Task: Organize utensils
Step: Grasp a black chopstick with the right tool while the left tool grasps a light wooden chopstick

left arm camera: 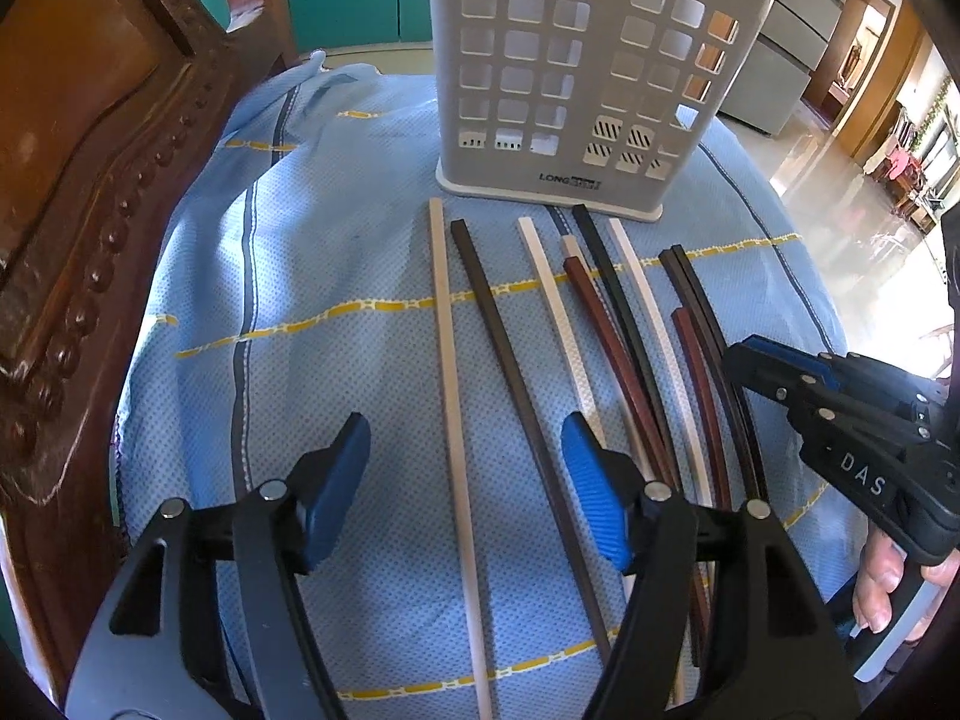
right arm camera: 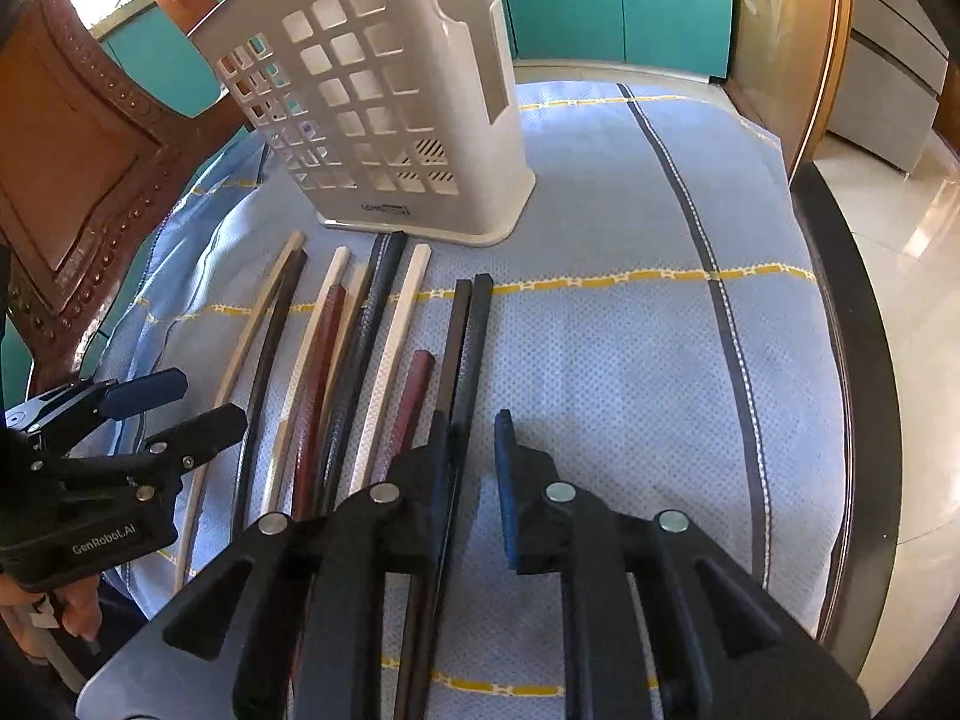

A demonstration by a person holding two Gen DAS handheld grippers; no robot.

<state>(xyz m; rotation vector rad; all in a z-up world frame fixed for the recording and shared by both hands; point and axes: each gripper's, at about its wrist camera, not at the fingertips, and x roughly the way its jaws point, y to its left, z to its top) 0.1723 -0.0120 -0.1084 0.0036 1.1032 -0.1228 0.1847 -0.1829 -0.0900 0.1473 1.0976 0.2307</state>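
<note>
My left gripper (left arm camera: 465, 438) hangs over the blue cloth (left arm camera: 336, 276) with its blue pads wide apart and nothing clamped. Between the pads, flat on the cloth, lie two chopsticks: a beige one (left arm camera: 447, 360) and, just to its right, a dark brown one (left arm camera: 498, 336). Neither pad touches either stick.

To the right of those, the other chopsticks (left arm camera: 606, 324) lie in a loose fan, all pointing roughly toward the holder: white, red-brown and black ones, some touching or overlapping near their close ends. None is in the holder.

The white holder (left arm camera: 564, 78) stands upright on the cloth just beyond the far tips of the sticks, its walls pierced with square holes. It looks empty through the holes, though I cannot see down into it.

My right gripper (right arm camera: 474, 438) is at the right end of the row, pointing steeply down. Its pads stand only a narrow gap apart. A pair of black sticks (right arm camera: 471, 330) runs down under it, and one passes right beside the inner face of the left pad; the other pad is clear of it, so I am not pinching it. Whether the pad touches the stick I cannot tell.

My right hand (left arm camera: 882, 588) shows on the handle at the edge of the left view. A carved wooden chair back (left arm camera: 90, 210) rises to the left of the cloth.
</note>
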